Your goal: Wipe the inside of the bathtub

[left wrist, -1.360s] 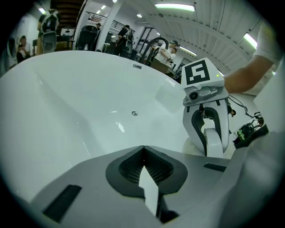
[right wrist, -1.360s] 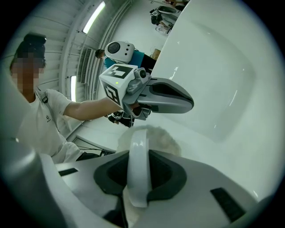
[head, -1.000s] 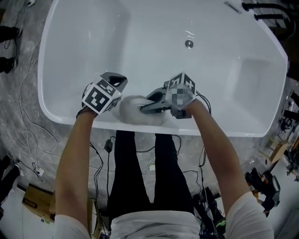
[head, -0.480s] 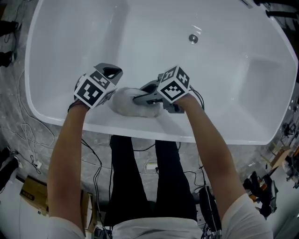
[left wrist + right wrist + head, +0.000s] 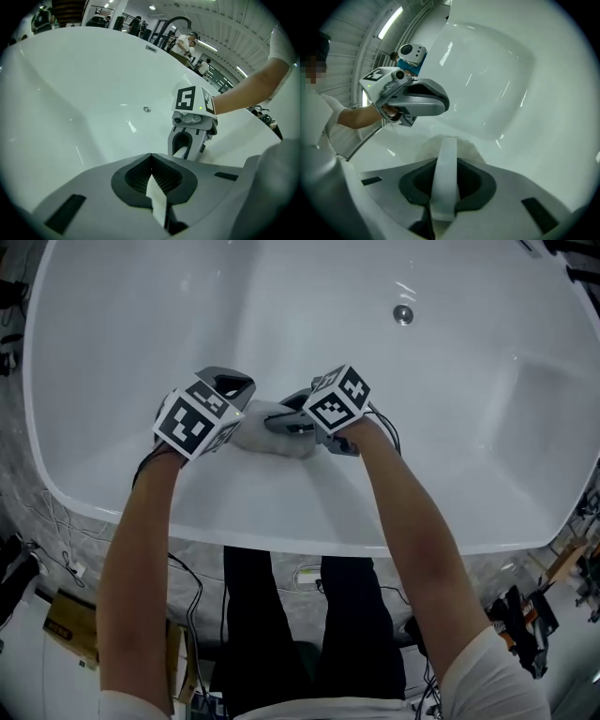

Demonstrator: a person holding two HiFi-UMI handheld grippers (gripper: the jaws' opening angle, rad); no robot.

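The white bathtub [image 5: 469, 418] fills the head view, with its drain [image 5: 403, 314] at the far side. A fluffy white cloth [image 5: 267, 438] lies against the near inner wall between both grippers. My left gripper [image 5: 236, 412] is shut on a thin white fold of the cloth [image 5: 157, 199]. My right gripper [image 5: 289, 424] is shut on a white strip of the cloth [image 5: 444, 173], whose fluffy body [image 5: 471, 151] shows just beyond the jaws. Each gripper shows in the other's view: the right gripper [image 5: 183, 149] and the left gripper [image 5: 433, 101], close together. The drain [image 5: 146, 109] lies beyond them.
Cables [image 5: 56, 512] trail on the grey floor left of the tub, near a cardboard box [image 5: 64, 626]. More gear sits at the lower right [image 5: 525, 615]. A dark faucet [image 5: 177, 21] rises behind the tub's far rim, with people standing further back.
Both grippers and the cloth have moved from the tub's near rim forward and down onto the inner wall. The tub now fills more of the head view.
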